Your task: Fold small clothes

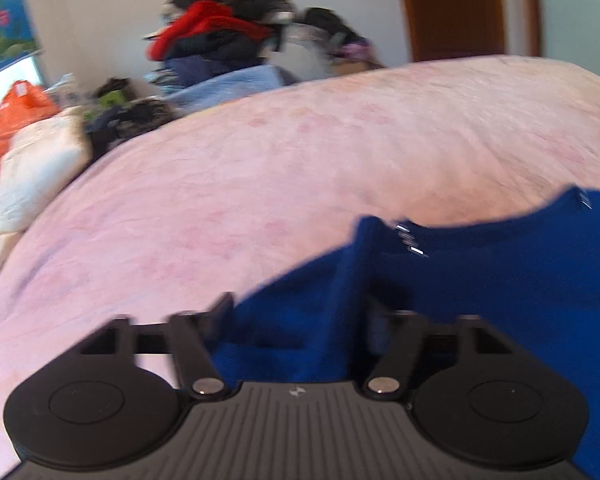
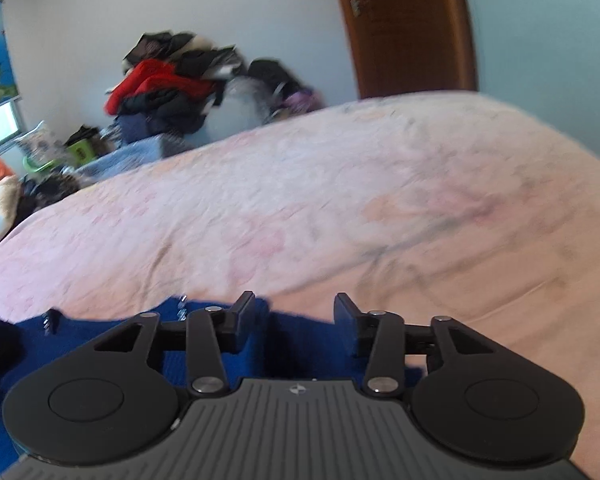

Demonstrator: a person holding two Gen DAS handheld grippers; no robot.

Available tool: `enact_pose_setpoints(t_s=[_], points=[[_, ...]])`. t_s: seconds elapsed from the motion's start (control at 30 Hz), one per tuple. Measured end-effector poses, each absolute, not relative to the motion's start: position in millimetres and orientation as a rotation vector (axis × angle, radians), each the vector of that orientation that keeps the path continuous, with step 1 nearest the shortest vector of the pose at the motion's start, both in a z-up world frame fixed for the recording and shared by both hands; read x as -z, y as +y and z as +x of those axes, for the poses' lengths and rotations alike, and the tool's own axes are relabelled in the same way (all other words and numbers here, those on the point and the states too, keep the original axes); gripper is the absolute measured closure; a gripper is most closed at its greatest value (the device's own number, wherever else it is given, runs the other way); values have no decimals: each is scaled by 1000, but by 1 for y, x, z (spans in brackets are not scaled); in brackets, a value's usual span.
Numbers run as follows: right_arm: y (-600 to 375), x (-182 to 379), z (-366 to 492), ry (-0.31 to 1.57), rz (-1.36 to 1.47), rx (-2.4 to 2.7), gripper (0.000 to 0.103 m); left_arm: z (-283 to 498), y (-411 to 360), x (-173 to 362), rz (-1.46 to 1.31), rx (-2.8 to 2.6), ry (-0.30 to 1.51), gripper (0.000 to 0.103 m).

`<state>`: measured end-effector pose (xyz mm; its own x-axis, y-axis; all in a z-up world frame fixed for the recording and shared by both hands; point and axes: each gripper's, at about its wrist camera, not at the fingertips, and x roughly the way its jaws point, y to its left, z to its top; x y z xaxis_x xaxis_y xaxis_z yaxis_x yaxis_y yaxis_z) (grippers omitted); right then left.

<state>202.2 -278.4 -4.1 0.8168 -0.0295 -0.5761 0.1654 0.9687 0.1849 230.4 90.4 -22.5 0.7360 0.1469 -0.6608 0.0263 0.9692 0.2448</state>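
Blue garment (image 1: 480,280) beneath and between parted left gripper (image 1: 300,312) and right gripper (image 2: 296,312) fingers, ungripped

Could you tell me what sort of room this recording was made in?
Most likely a bedroom: a wide bed under a pink bedspread fills the view, a heap of clothes is piled against the far wall, and a brown wooden door stands behind it.

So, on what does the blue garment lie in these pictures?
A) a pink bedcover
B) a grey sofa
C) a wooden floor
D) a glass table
A: the blue garment is spread on the pink bedcover, which fills both views around it.
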Motion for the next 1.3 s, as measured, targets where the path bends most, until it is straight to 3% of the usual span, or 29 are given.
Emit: enact_pose_setpoints(t_s=[0.1, 0.17, 0.4, 0.57, 0.7, 0.77, 0.97, 1.3], points=[[-261, -5, 199, 603, 152, -1, 48, 230, 104, 6, 156, -103, 704, 23], [-249, -6, 201, 638, 131, -90, 38, 227, 106, -3, 108, -68, 697, 23], [-212, 11, 206, 799, 28, -198, 36, 199, 85, 2, 124, 76, 709, 23], [-221, 12, 203, 805, 69, -149, 33, 192, 89, 27, 144, 6, 776, 23], [-222, -3, 181, 748, 80, -118, 30, 161, 108, 21, 24, 24, 752, 23], [-220, -4, 167, 748, 102, -170, 24, 151, 105, 25, 55, 7, 750, 23], [-208, 15, 144, 754, 29, -144, 19, 138, 93, 43, 100, -43, 733, 23], [-189, 18, 123, 732, -101, -124, 1, 117, 81, 55, 150, -123, 619, 14]])
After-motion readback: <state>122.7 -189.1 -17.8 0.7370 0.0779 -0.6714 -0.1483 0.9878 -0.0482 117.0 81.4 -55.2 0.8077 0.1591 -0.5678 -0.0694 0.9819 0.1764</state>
